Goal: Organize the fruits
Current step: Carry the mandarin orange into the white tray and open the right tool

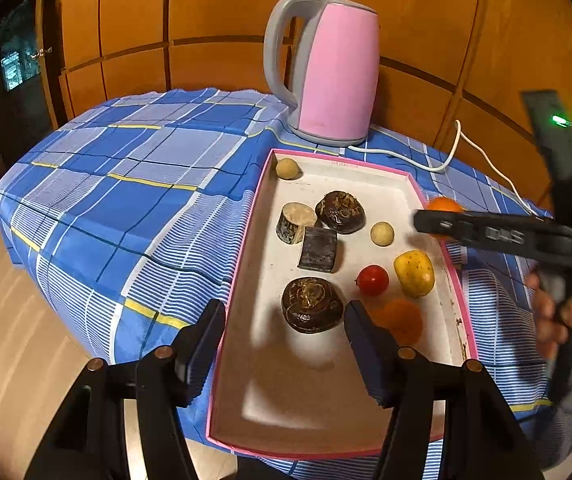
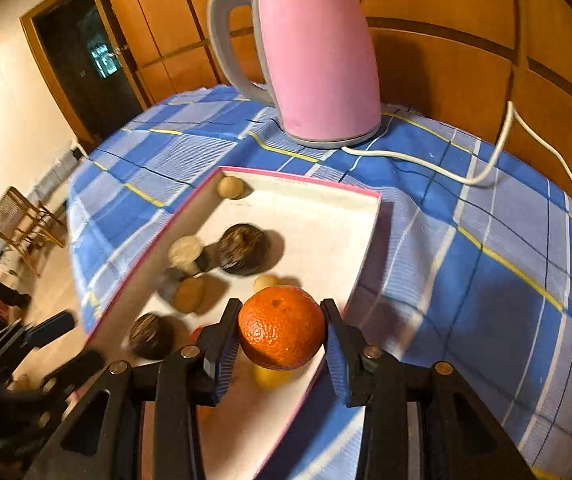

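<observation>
My right gripper (image 2: pixel 281 320) is shut on an orange (image 2: pixel 281 328) and holds it above the right rim of the pink-edged tray (image 2: pixel 366 232). From the left wrist view, the right gripper (image 1: pixel 426 220) reaches in from the right with the orange (image 1: pixel 444 204) behind its fingers. My left gripper (image 1: pixel 283 316) is open and empty above the tray's (image 1: pixel 245 272) near half, a dark brown fruit (image 1: pixel 312 304) just beyond it. The tray holds a red tomato (image 1: pixel 372 279), a yellow fruit (image 1: pixel 414 273), another orange (image 1: pixel 404 320), a second dark fruit (image 1: pixel 340 212), pale round fruits and dark blocks.
A pink kettle (image 1: pixel 332 72) stands behind the tray on the blue checked cloth (image 1: pixel 125 184), its white cord (image 1: pixel 438 164) trailing right. Wooden panels back the table. The table edge drops to the floor at left. A chair (image 2: pixel 17 220) stands far left.
</observation>
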Available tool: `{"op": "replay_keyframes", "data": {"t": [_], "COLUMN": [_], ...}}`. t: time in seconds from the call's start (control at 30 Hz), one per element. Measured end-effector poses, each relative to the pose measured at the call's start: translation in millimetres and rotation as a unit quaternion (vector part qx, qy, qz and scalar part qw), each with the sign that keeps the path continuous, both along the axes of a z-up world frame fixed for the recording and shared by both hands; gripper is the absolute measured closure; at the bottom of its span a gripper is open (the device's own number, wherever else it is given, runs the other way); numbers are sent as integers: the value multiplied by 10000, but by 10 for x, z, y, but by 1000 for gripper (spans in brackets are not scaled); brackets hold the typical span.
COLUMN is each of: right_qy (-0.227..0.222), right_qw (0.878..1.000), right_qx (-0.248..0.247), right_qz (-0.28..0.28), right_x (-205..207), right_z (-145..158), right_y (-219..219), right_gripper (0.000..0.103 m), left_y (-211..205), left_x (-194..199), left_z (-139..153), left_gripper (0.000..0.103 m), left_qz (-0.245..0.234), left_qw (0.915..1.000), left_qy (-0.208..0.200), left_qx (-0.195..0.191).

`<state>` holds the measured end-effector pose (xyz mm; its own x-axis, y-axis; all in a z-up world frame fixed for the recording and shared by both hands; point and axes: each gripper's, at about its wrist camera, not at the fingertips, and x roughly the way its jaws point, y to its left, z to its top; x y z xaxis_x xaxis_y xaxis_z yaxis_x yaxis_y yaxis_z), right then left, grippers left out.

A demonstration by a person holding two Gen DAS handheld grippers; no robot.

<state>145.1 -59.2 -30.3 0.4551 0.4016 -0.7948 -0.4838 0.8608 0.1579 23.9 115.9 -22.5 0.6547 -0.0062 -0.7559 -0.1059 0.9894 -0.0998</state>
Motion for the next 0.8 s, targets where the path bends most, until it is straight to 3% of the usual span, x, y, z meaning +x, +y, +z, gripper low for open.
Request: {"op": "replay_keyframes", "data": {"t": [0.2, 0.33, 0.63, 0.7, 0.73, 0.8], "right_qy": [110, 41, -91, -170, -204, -206], "right_qw": [9989, 9991, 10000, 9998, 9997, 9994], "right_qx": [-442, -409, 0, -81, -84, -159], "right_qz": [134, 69, 33, 71, 118, 211], "right_x": [282, 310, 24, -44, -78, -110], "right_z": [-244, -202, -47, -34, -30, -43], "right_y": [228, 169, -63, -74, -72, -27], "right_gripper": [63, 53, 53, 58, 70, 73], "left_y": [0, 10, -17, -27, -31, -48], "left_x": [5, 9, 0, 2, 5, 8], "left_z": [-22, -41, -18, -25, -27, -31], "left_gripper": [40, 40, 40, 40, 40, 40], "left_qz": [4, 30, 26, 11, 15, -12], "left_qw": [10000, 9999, 10000, 10000, 10000, 9999], "left_qy": [46, 79, 49, 69, 73, 103], "left_qx": [-39, -57, -39, -39, -33, -22]}}
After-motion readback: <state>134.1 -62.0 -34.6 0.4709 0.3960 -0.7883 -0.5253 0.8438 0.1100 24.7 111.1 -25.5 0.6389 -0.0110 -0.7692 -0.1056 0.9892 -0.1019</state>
